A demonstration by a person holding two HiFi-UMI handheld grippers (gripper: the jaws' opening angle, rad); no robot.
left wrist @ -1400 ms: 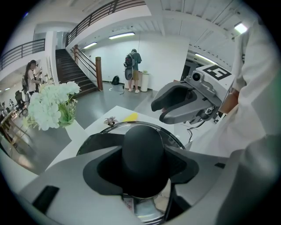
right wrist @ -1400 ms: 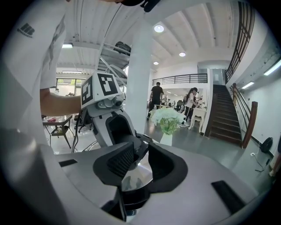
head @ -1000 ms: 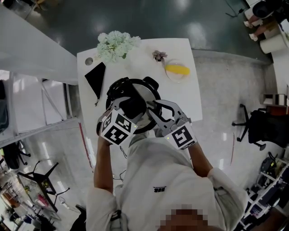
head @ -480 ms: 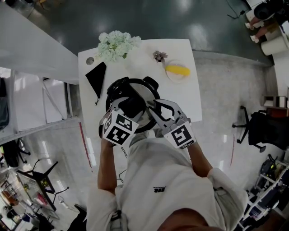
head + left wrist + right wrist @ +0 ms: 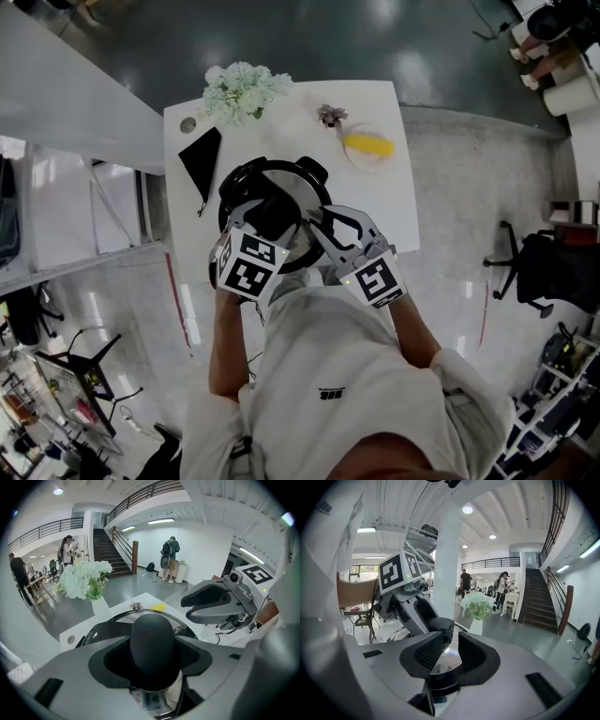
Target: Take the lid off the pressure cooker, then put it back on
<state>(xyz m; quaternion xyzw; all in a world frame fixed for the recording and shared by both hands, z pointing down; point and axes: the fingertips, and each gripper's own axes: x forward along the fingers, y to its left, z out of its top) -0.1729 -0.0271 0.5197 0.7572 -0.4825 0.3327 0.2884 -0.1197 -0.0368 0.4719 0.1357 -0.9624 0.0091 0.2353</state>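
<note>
1. Surroundings: a white partition point(image 5: 66, 103) borders the scene on the left. The floor point(image 5: 469, 178) is glossy and grey, and an office chair point(image 5: 539, 262) stands well apart on the right.
2. Bench point(image 5: 398, 202): white top. From left to right it carries a black pouch point(image 5: 199, 159), a bunch of pale flowers point(image 5: 242, 92), the pressure cooker point(image 5: 314, 175) at the centre, and a small plate point(image 5: 367, 147) with something yellow on it.
3. Lid point(image 5: 307, 194): seated on the pressure cooker.
4. Left tool point(image 5: 152, 654): closed on the black knob point(image 5: 152, 632) at the lid's centre, with a pad against each side.
5. Right tool point(image 5: 451, 645): narrow gap, with the steel lid visible through it. A dark part at the cooker's edge sits low between the jaws. Whether the pads pinch it does not show.
</note>
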